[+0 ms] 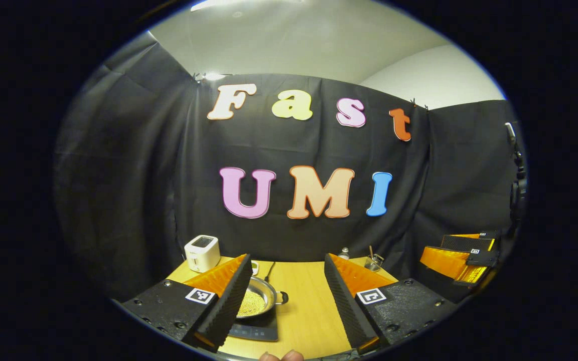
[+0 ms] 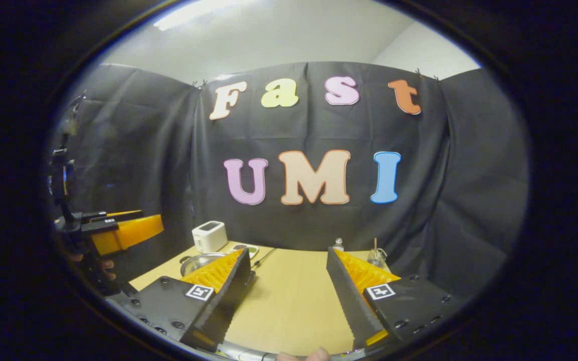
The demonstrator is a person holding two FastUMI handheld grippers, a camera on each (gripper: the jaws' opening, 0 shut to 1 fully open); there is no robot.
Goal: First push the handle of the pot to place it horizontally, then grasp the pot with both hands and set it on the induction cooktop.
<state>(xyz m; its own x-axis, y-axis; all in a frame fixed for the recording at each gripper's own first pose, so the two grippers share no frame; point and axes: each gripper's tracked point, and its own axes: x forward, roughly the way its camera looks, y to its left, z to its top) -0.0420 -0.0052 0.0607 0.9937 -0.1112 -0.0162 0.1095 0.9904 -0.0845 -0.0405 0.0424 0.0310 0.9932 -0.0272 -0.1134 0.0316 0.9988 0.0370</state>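
Wooden table (image 1: 309, 301) — steel pot (image 1: 258, 299) sits on cooktop (image 1: 255, 331); both grippers wide open, empty.

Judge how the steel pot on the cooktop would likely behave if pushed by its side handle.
The pot looks like rigid polished metal, so it would probably slide or turn as one piece on the smooth cooktop. It is wide and shallow, so tipping seems unlikely. Yellowish contents inside probably add weight and might shift. The small handle may be slippery.
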